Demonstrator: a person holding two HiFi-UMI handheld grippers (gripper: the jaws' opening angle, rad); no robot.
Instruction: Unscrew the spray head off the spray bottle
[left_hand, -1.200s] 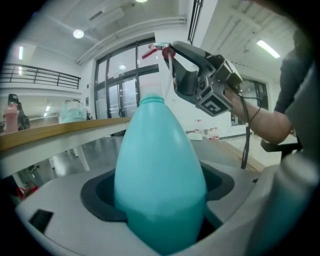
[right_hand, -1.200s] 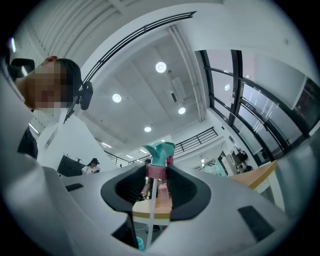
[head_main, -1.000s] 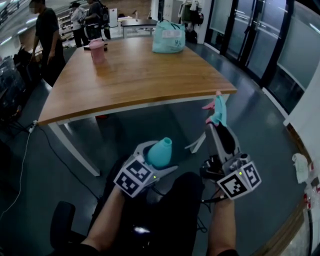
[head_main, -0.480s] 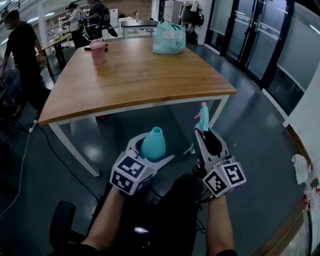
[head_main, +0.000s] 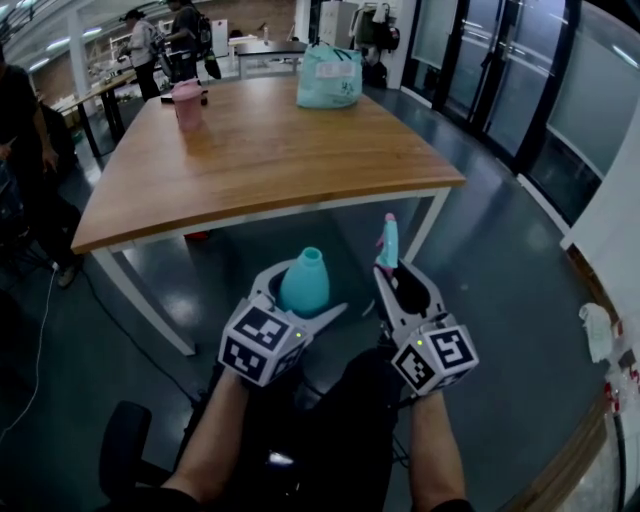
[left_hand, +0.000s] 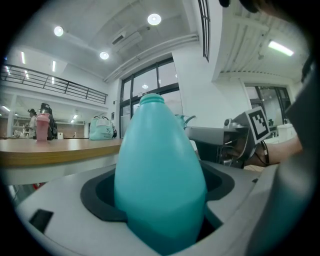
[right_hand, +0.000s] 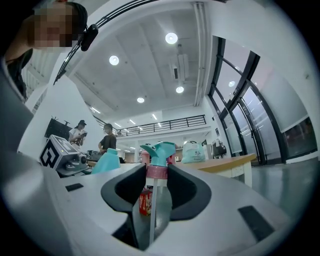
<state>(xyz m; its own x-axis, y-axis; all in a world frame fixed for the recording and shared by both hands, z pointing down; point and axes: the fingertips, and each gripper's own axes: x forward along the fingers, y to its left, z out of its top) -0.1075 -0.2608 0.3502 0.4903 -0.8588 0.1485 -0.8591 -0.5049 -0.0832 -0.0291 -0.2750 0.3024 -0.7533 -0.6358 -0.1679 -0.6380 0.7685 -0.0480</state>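
Seeing the spray head (head_main: 386, 243) off, clamped by its pink collar in my right tool (head_main: 393, 272), now lowered beside the bottle (head_main: 304, 282) gripped in my left tool (head_main: 300, 302), not touching. Unscrewing looks done.

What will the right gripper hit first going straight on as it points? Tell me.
Probably the wooden table, at its near edge: the right gripper, shut on the spray head, points towards it with nothing visible between. Height is hard to judge; it could pass underneath.
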